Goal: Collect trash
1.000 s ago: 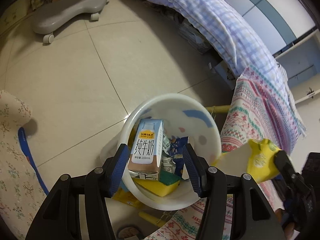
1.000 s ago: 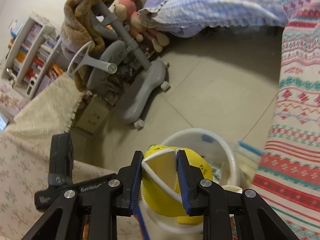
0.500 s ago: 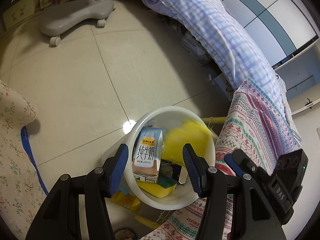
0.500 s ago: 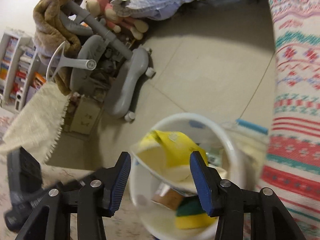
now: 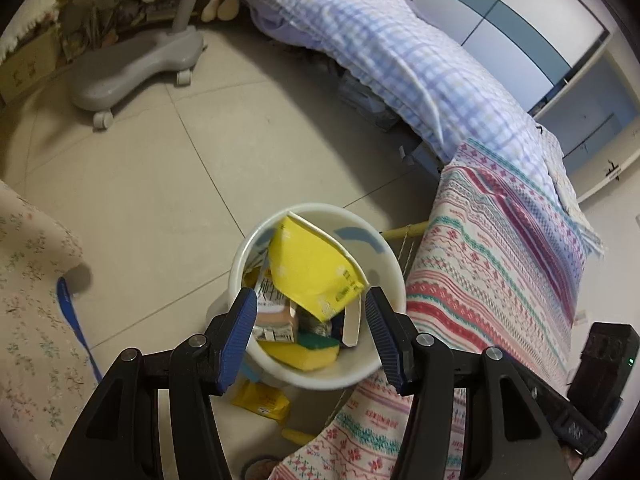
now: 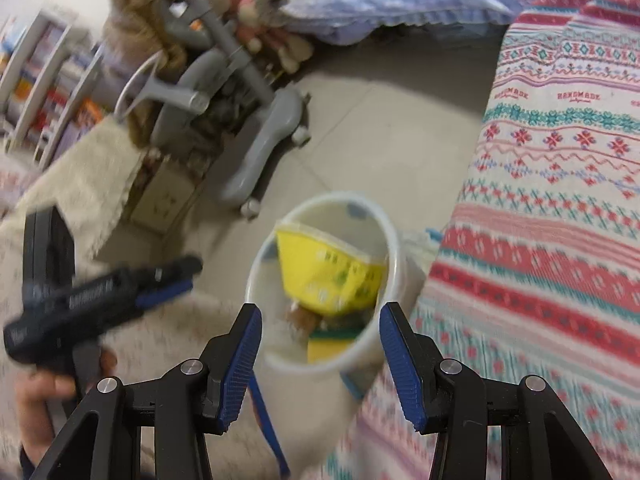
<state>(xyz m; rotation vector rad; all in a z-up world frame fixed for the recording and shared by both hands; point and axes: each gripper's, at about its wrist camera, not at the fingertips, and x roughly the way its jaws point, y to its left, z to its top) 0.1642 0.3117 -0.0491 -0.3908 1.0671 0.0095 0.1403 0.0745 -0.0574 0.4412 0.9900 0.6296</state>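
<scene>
**Q:** While hovering over the bin (image 5: 384, 276), what's up with the two grippers, and where's the trash?

**A:** Both spread wide, gripping nothing. Left gripper (image 5: 308, 328) hangs right above the bin's near rim, right gripper (image 6: 320, 354) likewise from its own side. Trash mostly sits inside already: yellow carton (image 5: 312, 268) on top, tilted, long axis running from the far-left rim down toward the near-right wall. Under it a milk box (image 5: 276, 316), a sponge (image 5: 304, 352) and a flat stick (image 5: 352, 322) leaning on the wall.

**Q:** So done, then?

**A:** Probably not. Looks like one yellow wrapper (image 5: 260, 400) lying on the floor just outside the bin, tucked against its near side, below and a bit left of the left jaws. Long side roughly crosswise to those fingers, so grabbing across the short way should fit. Left gripper clearly nearer; in the right view, blurry, can't make out the wrapper at all. Needs a drop down past the rim without knocking the bin, with the striped cloth (image 5: 500, 280) crowding the right side.
</scene>
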